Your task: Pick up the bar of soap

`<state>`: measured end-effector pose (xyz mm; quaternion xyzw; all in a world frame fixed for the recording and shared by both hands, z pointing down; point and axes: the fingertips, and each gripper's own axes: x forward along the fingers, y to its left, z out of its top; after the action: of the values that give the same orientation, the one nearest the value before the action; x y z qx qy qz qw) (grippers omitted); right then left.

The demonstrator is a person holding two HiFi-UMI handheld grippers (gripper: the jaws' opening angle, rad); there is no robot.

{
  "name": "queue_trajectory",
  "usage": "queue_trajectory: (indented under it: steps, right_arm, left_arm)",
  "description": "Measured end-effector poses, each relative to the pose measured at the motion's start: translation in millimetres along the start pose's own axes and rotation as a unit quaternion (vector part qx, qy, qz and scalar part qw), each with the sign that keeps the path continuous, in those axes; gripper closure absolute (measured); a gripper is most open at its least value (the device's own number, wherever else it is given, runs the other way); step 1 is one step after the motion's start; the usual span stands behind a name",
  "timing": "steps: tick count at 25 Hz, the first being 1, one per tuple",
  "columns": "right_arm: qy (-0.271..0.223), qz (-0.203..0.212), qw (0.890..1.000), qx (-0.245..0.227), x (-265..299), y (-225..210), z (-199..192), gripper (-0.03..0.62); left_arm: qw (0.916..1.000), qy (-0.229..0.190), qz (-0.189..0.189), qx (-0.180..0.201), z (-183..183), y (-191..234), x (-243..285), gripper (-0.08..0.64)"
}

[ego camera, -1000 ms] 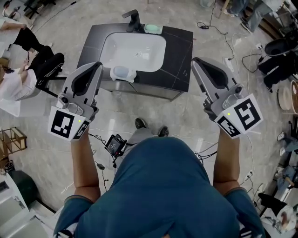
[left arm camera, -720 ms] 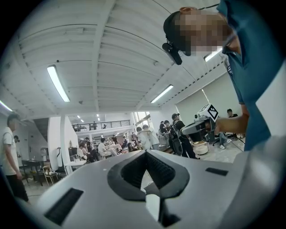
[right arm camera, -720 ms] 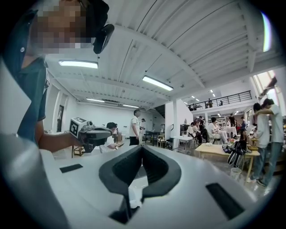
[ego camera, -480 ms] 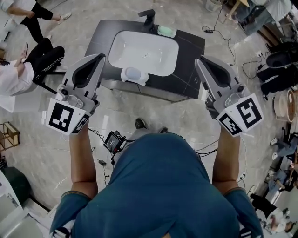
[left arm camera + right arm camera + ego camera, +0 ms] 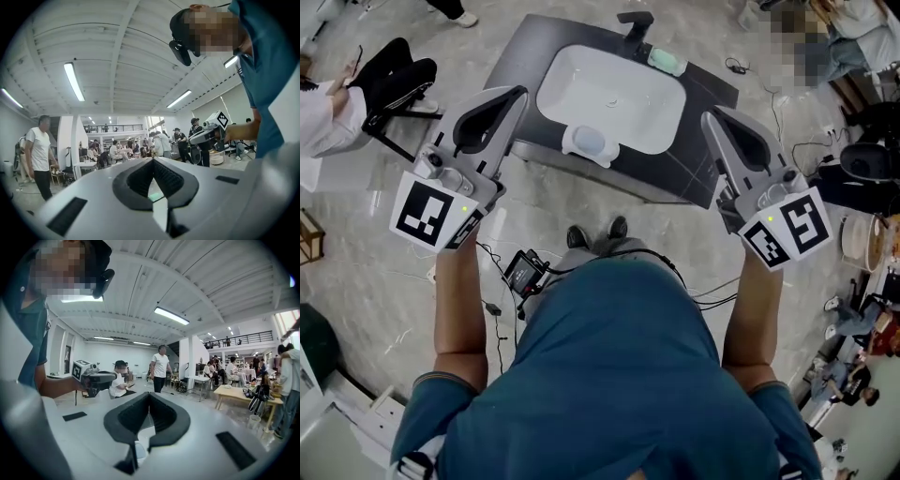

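A black counter [image 5: 698,169] with a white sink [image 5: 614,98] stands ahead of me in the head view. A pale green bar [image 5: 667,61] lies on the counter beside the black faucet [image 5: 636,21]. A white dish with a pale blue oval [image 5: 591,142] sits on the sink's near rim. My left gripper [image 5: 517,92] hangs shut and empty short of the counter's left corner. My right gripper [image 5: 710,114] hangs shut and empty over the counter's near right edge. Both gripper views look level across the hall: the left gripper [image 5: 153,160] and the right gripper [image 5: 149,394] show their jaws together, with nothing between them.
A seated person in white [image 5: 333,122] and a black chair [image 5: 398,89] are to the left of the counter. Cables and a small device [image 5: 523,272] lie on the floor by my feet. Clutter and more people stand at the right edge [image 5: 867,169].
Both grippers have moved forward towards the counter, staying shut. The sink and counter have shifted up and to the right in the head view.
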<state>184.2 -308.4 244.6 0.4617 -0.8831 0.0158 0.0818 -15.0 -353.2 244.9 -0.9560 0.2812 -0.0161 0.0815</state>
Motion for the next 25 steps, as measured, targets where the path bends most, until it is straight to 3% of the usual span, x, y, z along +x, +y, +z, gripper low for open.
queue_trajectory:
  steps: [15,25]
  right_arm:
    - [-0.007,0.080,0.997,0.009,53,-51,-20,0.577]
    - [-0.002,0.133,0.991,0.011,75,-54,-36,0.577]
  left_arm:
    - [0.9973,0.035,0.064,0.007,-11,16,40,0.557]
    - [0.9941,0.048,0.096,0.015,-8,11,47,0.557]
